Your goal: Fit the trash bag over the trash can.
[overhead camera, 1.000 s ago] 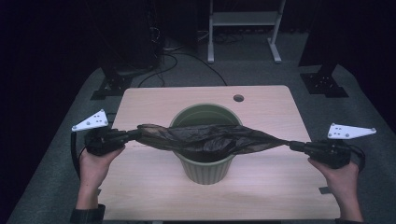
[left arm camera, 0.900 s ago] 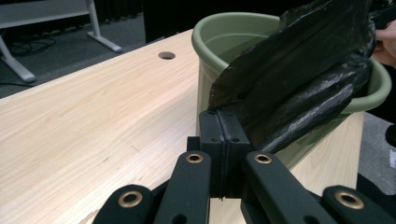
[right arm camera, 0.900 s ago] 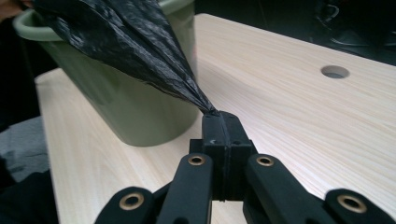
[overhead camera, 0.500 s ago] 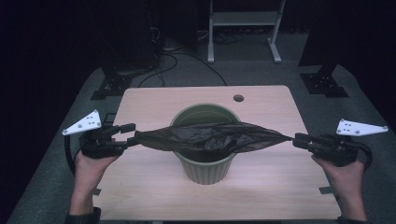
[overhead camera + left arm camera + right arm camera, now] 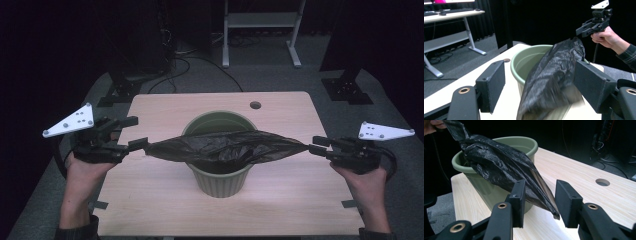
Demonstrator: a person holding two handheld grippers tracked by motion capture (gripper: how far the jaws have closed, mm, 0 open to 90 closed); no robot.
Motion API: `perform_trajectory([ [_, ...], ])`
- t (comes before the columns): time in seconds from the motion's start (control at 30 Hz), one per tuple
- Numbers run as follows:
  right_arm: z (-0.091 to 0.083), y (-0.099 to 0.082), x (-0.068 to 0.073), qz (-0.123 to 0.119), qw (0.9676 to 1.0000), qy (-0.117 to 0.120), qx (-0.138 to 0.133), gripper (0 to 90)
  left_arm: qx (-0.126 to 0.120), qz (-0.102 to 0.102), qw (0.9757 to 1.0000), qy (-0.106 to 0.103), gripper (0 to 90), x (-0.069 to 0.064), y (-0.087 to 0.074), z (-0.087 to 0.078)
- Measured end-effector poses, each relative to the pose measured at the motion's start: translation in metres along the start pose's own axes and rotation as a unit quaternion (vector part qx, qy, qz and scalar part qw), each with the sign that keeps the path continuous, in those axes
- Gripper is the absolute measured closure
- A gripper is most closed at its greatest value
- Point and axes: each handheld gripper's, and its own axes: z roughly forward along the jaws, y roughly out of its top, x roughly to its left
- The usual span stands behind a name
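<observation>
High view: bag (image 5: 225, 148) spans the bin (image 5: 220, 177) at table centre. Left gripper view: my left gripper (image 5: 544, 87) gapes around the bag. Right gripper view: my right gripper (image 5: 539, 202) gapes too; unclamped, the bag may slip off.

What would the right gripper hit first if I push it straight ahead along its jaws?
Most likely the crumpled black plastic bag lying between its open jaws, then the green plastic bin just behind; depth is hard to judge.

Both grippers have let go of the black bag (image 5: 225, 148). The left gripper (image 5: 131, 133) and right gripper (image 5: 317, 145) now stand with jaws parted, and the bag's ends lie loose between them.
</observation>
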Motion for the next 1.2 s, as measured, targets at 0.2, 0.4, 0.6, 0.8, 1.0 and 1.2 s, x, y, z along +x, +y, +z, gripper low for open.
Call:
perform_trajectory([
  [0.2,0.001,0.008,0.003,-0.006,1.0,0.003,-0.007,58.3,0.017,0.015,0.9992,-0.031,24.9,-0.001,0.015,0.032],
  [0.4,0.003,0.016,0.007,-0.013,0.9998,0.009,-0.009,58.0,0.059,0.026,0.996,-0.062,25.3,-0.007,0.013,0.066],
  [0.6,0.008,0.019,0.009,-0.017,0.9997,0.016,-0.005,58.0,0.093,0.025,0.9923,-0.078,25.7,-0.009,-0.001,0.078],
  [0.8,0.015,0.025,0.011,-0.023,0.9995,0.023,-0.005,58.0,0.112,0.022,0.9901,-0.082,25.7,-0.009,-0.015,0.08],
  [1.0,0.025,0.036,0.016,-0.032,0.9988,0.036,-0.003,57.8,0.126,0.025,0.9884,-0.08,43.4,-0.007,-0.02,0.08],
  [1.2,0.042,0.05,0.023,-0.045,0.9975,0.054,0.001,56.4,0.135,0.028,0.9866,-0.087,84.1,-0.006,-0.02,0.081],
])
